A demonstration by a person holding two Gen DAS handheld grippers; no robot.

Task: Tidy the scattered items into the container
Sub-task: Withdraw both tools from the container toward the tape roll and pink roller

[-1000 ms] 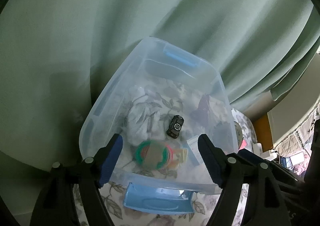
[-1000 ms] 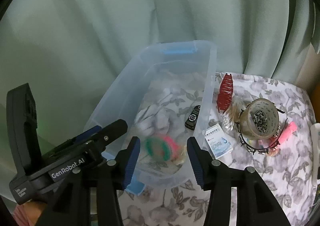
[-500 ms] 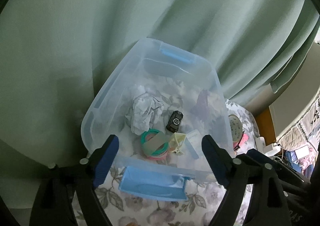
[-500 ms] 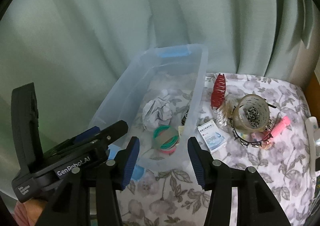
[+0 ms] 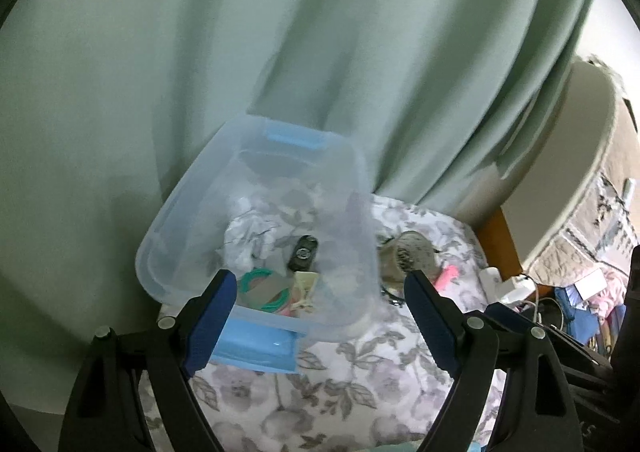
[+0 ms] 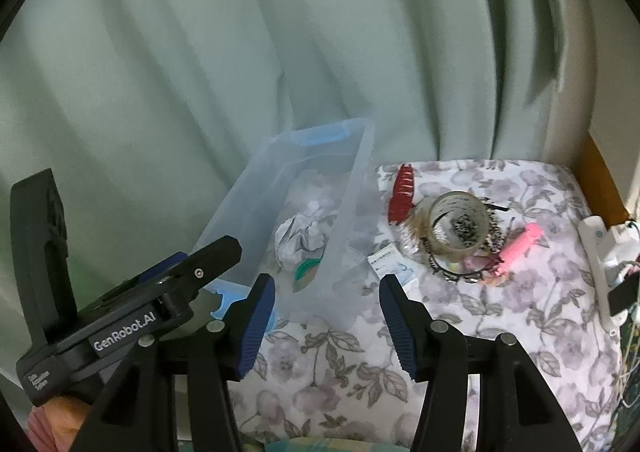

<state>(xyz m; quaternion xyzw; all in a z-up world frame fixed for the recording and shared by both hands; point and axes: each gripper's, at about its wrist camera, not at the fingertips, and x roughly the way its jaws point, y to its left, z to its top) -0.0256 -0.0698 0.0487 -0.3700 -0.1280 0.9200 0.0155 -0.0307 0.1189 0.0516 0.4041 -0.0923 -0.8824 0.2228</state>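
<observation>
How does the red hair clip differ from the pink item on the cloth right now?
The red hair clip lies next to the bin, left of the tape roll; the pink item lies on the roll's right, farther from the bin. The clip is dark red and ribbed; the pink item is smooth and light. Both lie flat on the floral cloth, outside the bin, untouched by either open gripper.

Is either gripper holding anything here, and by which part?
Nothing is held. The left gripper and right gripper are both open and empty, above the floral cloth.
</observation>
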